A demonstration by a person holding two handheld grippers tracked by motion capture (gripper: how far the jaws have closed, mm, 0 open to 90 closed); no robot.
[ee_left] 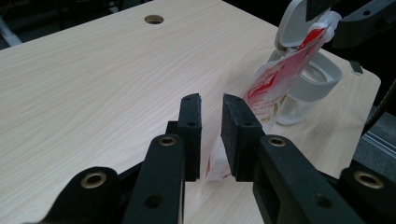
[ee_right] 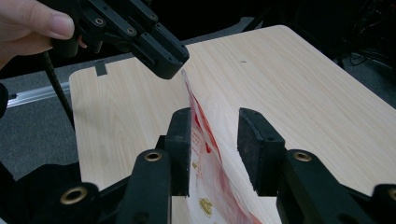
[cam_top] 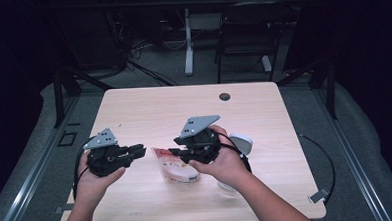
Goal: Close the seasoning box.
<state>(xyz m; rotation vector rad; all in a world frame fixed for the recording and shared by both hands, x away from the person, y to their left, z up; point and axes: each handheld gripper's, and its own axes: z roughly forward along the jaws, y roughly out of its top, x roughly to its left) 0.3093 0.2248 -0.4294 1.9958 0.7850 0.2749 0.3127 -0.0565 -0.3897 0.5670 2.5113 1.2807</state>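
Observation:
A red-and-white pouch (cam_top: 174, 169) hangs slanted over the light wooden table (cam_top: 184, 106), between my two grippers. In the left gripper view, my left gripper (ee_left: 211, 100) has its jaws nearly together on one corner of the pouch (ee_left: 271, 86). The right gripper view also shows the left gripper (ee_right: 173, 65) pinching the pouch's far end. My right gripper (ee_right: 215, 116) stands open around the pouch (ee_right: 208, 158), which leans on one pad with a gap to the other. In the high view the left gripper (cam_top: 141, 151) and right gripper (cam_top: 174, 146) face each other.
A clear jar with a white flip lid (ee_left: 317, 79) stands open behind the pouch, by my right hand (cam_top: 241, 142). A cable hole (cam_top: 225, 96) lies near the table's far edge. A chair (cam_top: 245, 33) and desk legs stand beyond the table.

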